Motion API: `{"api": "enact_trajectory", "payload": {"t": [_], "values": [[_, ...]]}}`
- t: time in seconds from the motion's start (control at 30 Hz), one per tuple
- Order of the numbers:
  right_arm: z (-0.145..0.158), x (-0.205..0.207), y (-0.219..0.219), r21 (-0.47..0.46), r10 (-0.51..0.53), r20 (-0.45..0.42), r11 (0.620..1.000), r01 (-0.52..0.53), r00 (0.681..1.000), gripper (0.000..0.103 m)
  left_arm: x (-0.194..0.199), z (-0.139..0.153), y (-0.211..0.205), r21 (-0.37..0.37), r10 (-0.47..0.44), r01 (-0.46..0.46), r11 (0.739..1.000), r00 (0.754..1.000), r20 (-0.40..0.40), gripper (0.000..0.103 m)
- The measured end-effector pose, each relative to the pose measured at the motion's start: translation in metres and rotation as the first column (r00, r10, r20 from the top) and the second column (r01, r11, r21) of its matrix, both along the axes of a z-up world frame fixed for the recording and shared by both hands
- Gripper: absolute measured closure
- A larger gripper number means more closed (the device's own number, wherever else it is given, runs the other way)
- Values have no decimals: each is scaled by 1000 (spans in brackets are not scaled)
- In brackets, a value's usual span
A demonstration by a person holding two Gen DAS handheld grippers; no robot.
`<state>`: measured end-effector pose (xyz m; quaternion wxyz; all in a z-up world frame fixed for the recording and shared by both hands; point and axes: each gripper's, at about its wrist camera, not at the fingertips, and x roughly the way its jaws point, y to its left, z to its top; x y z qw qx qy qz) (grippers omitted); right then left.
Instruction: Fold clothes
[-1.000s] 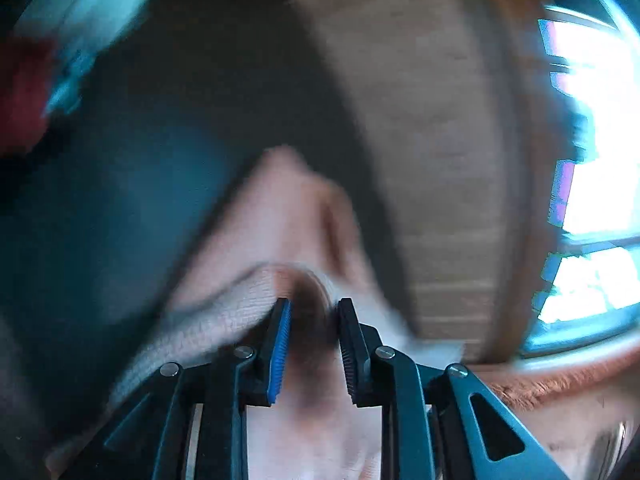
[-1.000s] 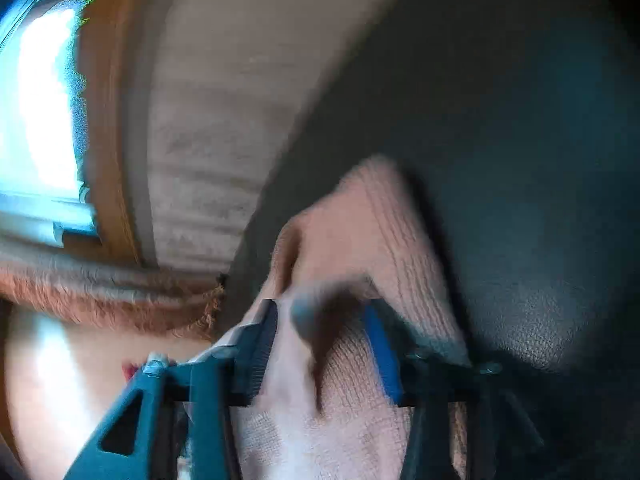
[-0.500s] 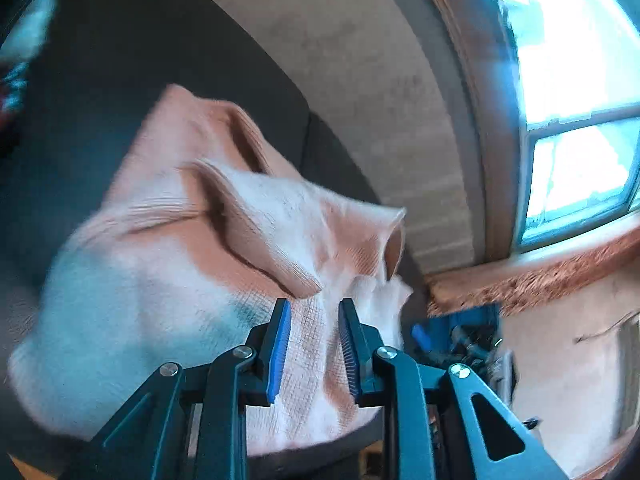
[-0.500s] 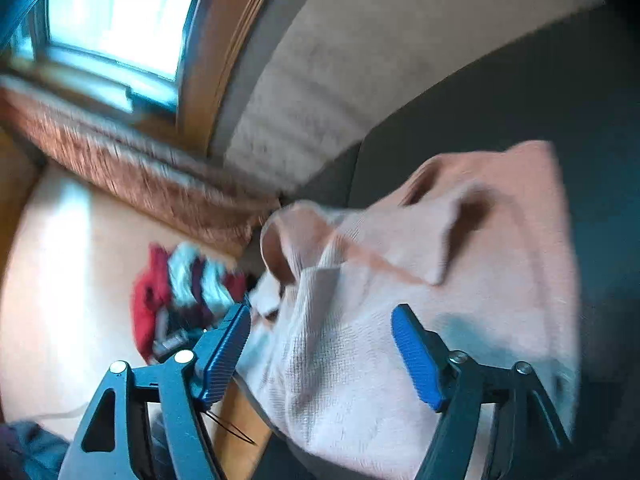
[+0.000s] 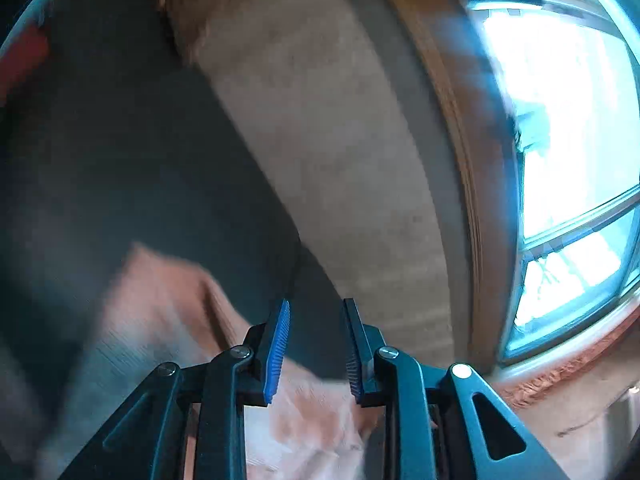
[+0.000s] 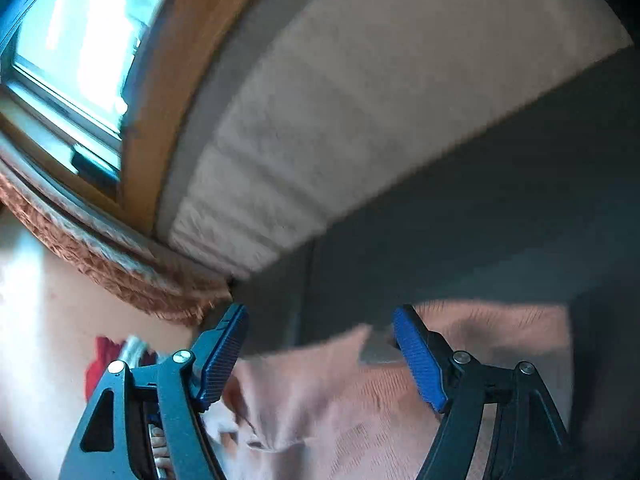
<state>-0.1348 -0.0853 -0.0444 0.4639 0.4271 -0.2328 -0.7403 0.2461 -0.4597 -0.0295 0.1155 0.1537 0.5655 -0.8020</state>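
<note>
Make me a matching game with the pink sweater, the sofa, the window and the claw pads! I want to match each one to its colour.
Things:
1. sweater
2. sofa
3. window
4. pads of the right claw

Colours:
A. bright white-blue
B. dark grey
C. blue
D. pale pink

Pairs: 1-D, 2-B, 3-A, 4-C
</note>
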Motion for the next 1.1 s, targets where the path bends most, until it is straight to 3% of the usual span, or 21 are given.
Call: {"api": "enact_trajectory", "payload": {"t": [0.03, 0.1, 0.17, 0.23, 0.4, 0.53, 0.57, 0.67, 0.77, 0.8, 0.9, 0.97, 1.03, 1.1], "values": [[3, 6, 4, -14, 24, -13, 1000, -24, 1000, 24, 5, 6, 1, -31, -18, 18, 999, 1000, -2, 79], [4, 20, 11, -36, 96, -23, 995, -97, 995, 24, 3, 9, 16, -73, -169, 170, 983, 985, 14, 79], [-2, 38, 17, -4, 165, -25, 986, -165, 986, 23, 5, 5, 36, -119, -227, 244, 962, 964, 138, 79], [-17, 56, 21, 26, 212, -4, 977, -212, 977, 20, 9, -12, 47, -49, -298, 308, 950, 942, 152, 79], [-65, 72, 24, 15, 210, 82, 977, -212, 974, 20, -6, -47, 63, 94, -356, 346, 933, 926, 122, 76], [-78, 70, 27, -28, 175, 83, 984, -173, 981, 20, -39, -54, 58, 129, -364, 351, 928, 927, 96, 76], [-80, 68, 29, -44, 173, 82, 984, -170, 981, 20, -46, -50, 52, 116, -340, 330, 937, 937, 82, 76], [-85, 65, 38, -87, 174, 52, 982, -169, 983, 22, -39, -24, 21, 15, -123, 122, 992, 992, 37, 76], [-84, 74, 40, -106, 194, -18, 975, -195, 981, 22, -25, -6, 5, -55, 16, -13, 998, 998, 59, 74], [-84, 75, 41, -108, 192, -22, 975, -194, 981, 22, -22, -8, 10, -84, 1, 8, 996, 995, 101, 74], [-83, 76, 42, -111, 187, -29, 976, -189, 982, 22, -12, -13, 25, -164, -39, 79, 983, 972, 233, 73], [-79, 76, 40, -92, 183, -6, 979, -183, 983, 22, -9, -23, 42, -230, -59, 145, 962, 937, 343, 73], [-73, 75, 39, -60, 180, 30, 982, -178, 983, 22, -7, -27, 60, -329, -57, 221, 918, 895, 442, 71], [-62, 73, 39, -34, 156, 42, 987, -155, 987, 22, -8, -25, 78, -431, -46, 314, 846, 848, 528, 71]]}}
